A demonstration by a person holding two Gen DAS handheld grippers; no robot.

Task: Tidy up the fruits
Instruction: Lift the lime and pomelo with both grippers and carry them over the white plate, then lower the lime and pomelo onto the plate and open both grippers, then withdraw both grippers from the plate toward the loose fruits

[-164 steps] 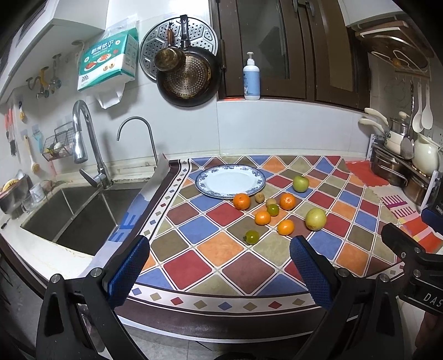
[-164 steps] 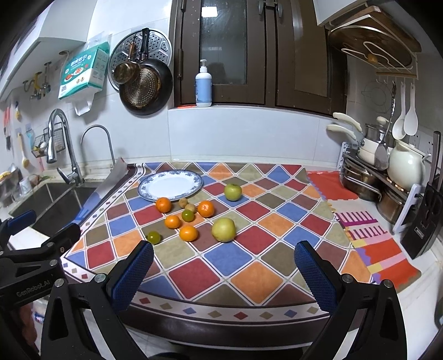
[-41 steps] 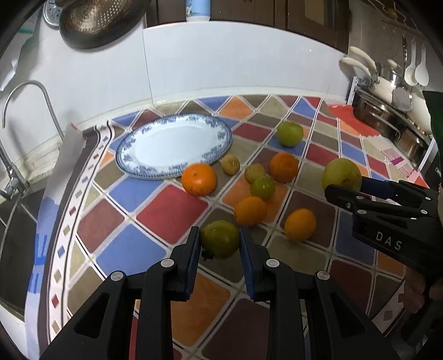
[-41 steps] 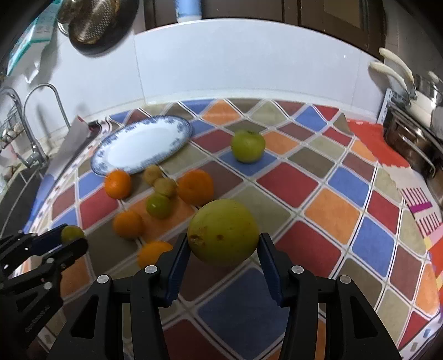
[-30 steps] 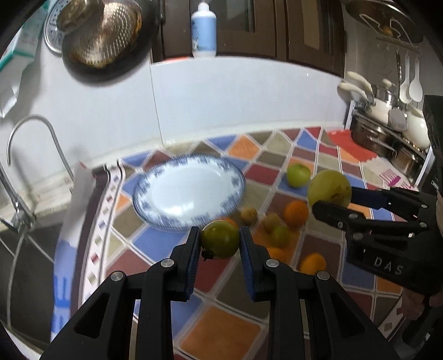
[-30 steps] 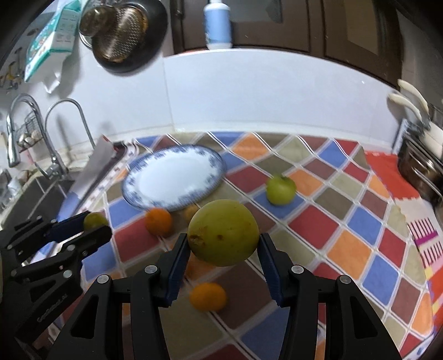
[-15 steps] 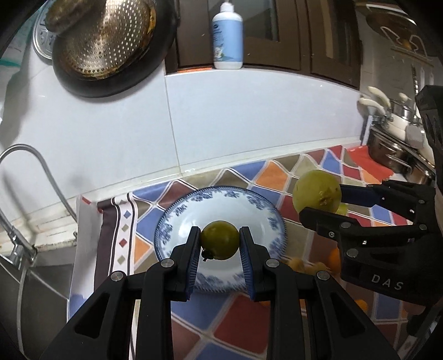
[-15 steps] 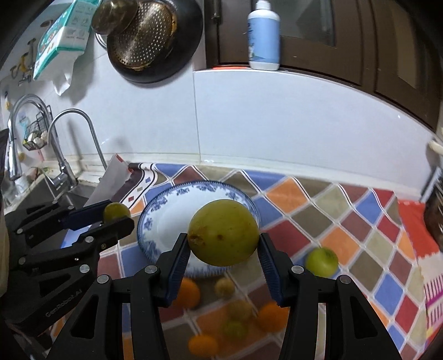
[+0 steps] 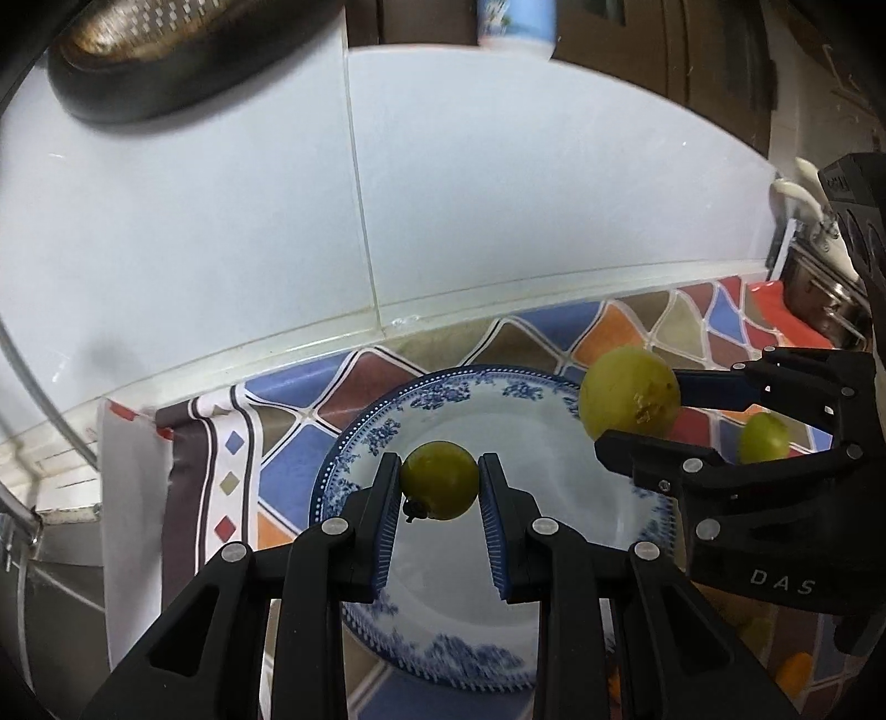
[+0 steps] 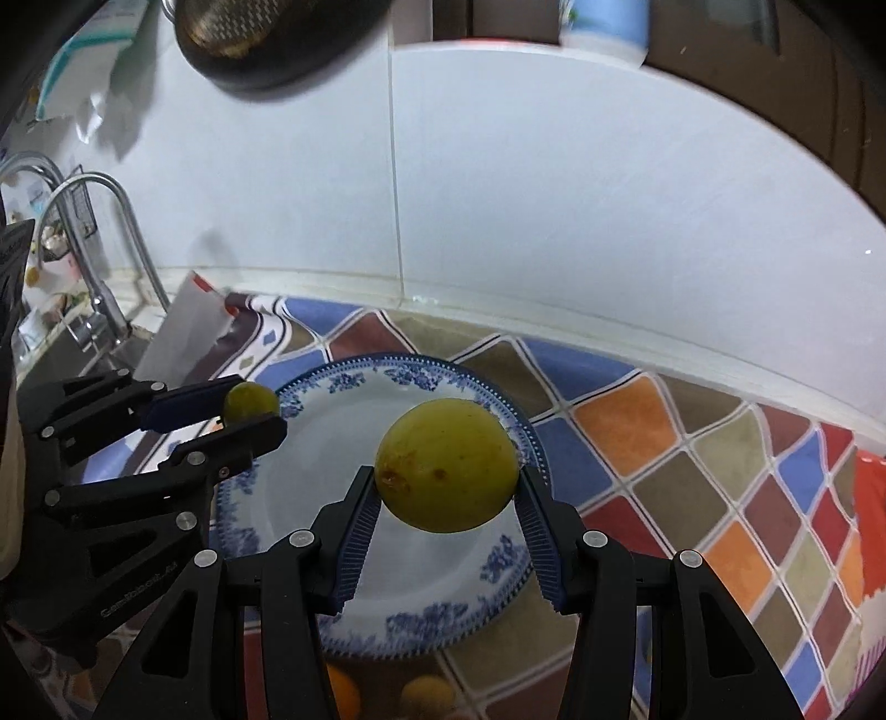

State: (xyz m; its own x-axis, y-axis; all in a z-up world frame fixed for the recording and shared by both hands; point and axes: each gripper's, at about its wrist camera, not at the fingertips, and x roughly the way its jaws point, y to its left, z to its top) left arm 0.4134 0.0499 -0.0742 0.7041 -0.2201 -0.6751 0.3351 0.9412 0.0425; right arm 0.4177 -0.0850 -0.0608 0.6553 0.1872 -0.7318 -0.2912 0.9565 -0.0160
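Left gripper (image 9: pixel 440 487) nearest in its own view: jaws clamped on a small green fruit (image 9: pixel 440 486), blue pads (image 9: pixel 387 526) pressing either side, a dark stem nub at the fruit's lower left. Fruit hangs above the left-centre of the blue-and-white plate (image 9: pixel 432 659), which lies on the patchwork tablecloth (image 9: pixel 288 471). Plate surface bare.

Right gripper (image 10: pixel 447 476) in its own view: jaws clamped on a large yellow-green fruit (image 10: pixel 447 466), ribbed blue pads (image 10: pixel 354 548) on both flanks, brown specks on the skin at lower left. It hangs above the right half of the same plate (image 10: pixel 288 498). The two grippers sit side by side over the plate, apart from each other; from the left view the right gripper (image 9: pixel 631 412) enters from the right edge with its big fruit (image 9: pixel 630 392) over the plate's far-right rim, and from the right view the left gripper (image 10: pixel 250 410) comes in from the left with the small fruit (image 10: pixel 250 403) at the plate's left rim.

Beyond and beside the plate, on the cloth: a green apple (image 9: pixel 764 437) behind the right gripper's fingers, an orange fruit (image 9: pixel 792 670) at the low right edge, partly hidden. Right view shows two more fruits blurred between the fingers at the bottom, one orange (image 10: pixel 343 692), one brownish (image 10: pixel 426 698).

Farther back: white tiled wall (image 9: pixel 498 194), a faucet (image 10: pixel 116 232) over the sink at far left, a dark pan with a metal strainer (image 10: pixel 277 33) hanging above, a bottle (image 10: pixel 603 22) on the ledge, blurred.
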